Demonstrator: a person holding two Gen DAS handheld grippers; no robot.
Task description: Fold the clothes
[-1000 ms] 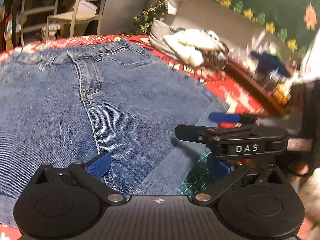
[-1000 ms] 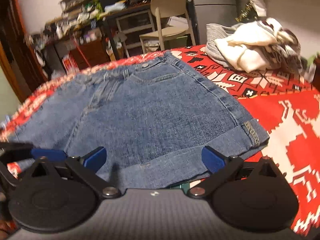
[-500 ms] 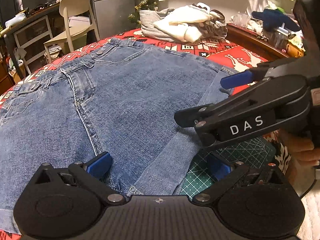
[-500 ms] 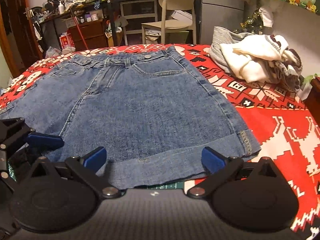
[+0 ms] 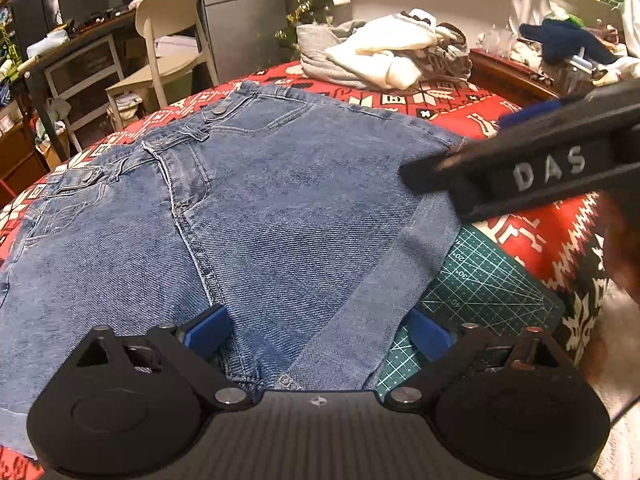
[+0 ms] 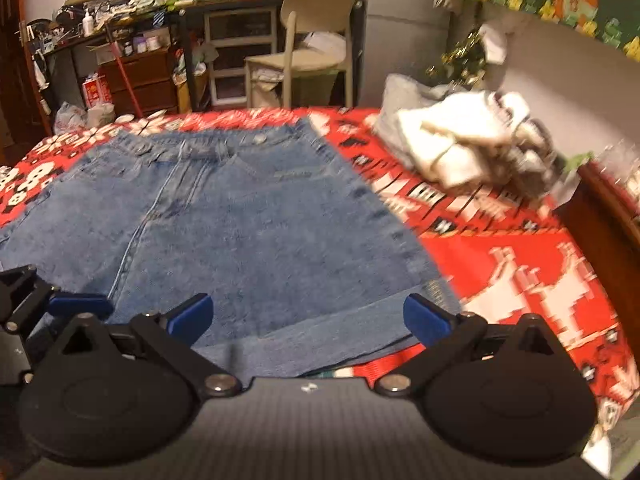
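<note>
Denim fills the near field in both wrist views: one pair of denim shorts (image 5: 280,216) lies spread flat, front up, on the red patterned cloth (image 6: 532,280) over the tabletop, cuffed hems toward me and waistband at the far side. My left tool (image 5: 316,334) hangs just over the near hem by the crotch seam, both blue pads spread wide with nothing between them. My right tool (image 6: 308,318) sits just off the right leg's cuff, likewise parted and empty; its view is motion-blurred. One green cutting mat (image 5: 480,292) peeks out under the right hem.

Flat shorts like these fit either a garment waiting for its fold or one just smoothed out, so I judge only the handling: each tool should pinch through both denim layers at a hem corner, lift evenly, and keep the side seams aligned so the halves meet squarely.

Beyond the waistband, one loose pile of pale clothes (image 5: 384,56) rests at the far right, and one beige chair (image 6: 316,40) stands behind.
</note>
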